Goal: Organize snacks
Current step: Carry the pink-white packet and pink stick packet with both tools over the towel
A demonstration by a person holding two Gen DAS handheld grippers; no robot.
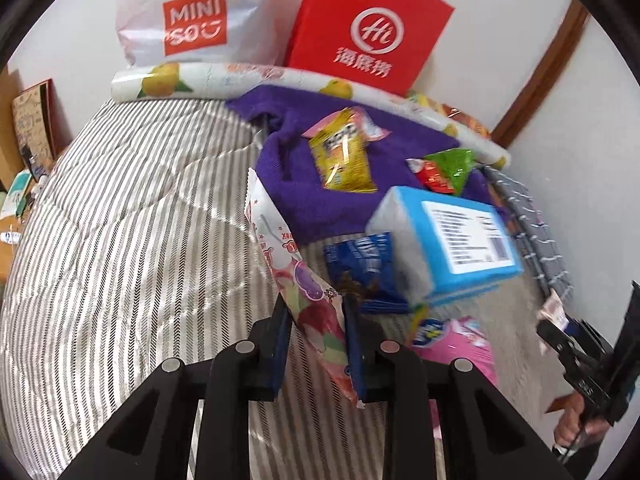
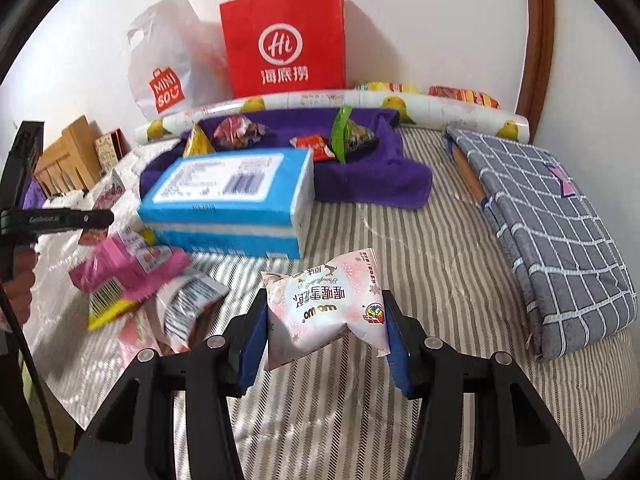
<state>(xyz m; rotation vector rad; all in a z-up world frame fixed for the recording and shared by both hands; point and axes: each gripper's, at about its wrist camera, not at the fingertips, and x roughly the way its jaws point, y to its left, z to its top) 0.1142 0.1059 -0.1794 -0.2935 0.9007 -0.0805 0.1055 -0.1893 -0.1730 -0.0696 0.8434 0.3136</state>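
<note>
left gripper (image 1: pixel 316 320) clamps long snack pkt (image 1: pixel 296 276), axis pointing away, right gripper (image 2: pixel 326 328) grips white pouch (image 2: pixel 326 308) crosswise

My left gripper (image 1: pixel 316 344) pinches a long snack sachet (image 1: pixel 296 276) between its pads; the sachet sticks up and away from me over the striped quilt (image 1: pixel 120 240). My right gripper (image 2: pixel 326 332) clamps a puffy snack packet (image 2: pixel 324 308), also over the quilt. Boxed tissue pack (image 2: pixel 228 196) lies ahead, between the two grippers. Behind it, a folded towel (image 2: pixel 372 184) carries several small snack packets (image 2: pixel 352 136). Behind the towel, a rolled mat (image 2: pixel 320 102) runs along the wall. Paper bag (image 2: pixel 284 40) and plastic bag (image 2: pixel 168 64) stand behind the roll, plastic one to the left. Folded checked cloth (image 2: pixel 552 216) lies right of the towel. Loose wrappers (image 2: pixel 128 272) sit left of the tissue pack.
</note>
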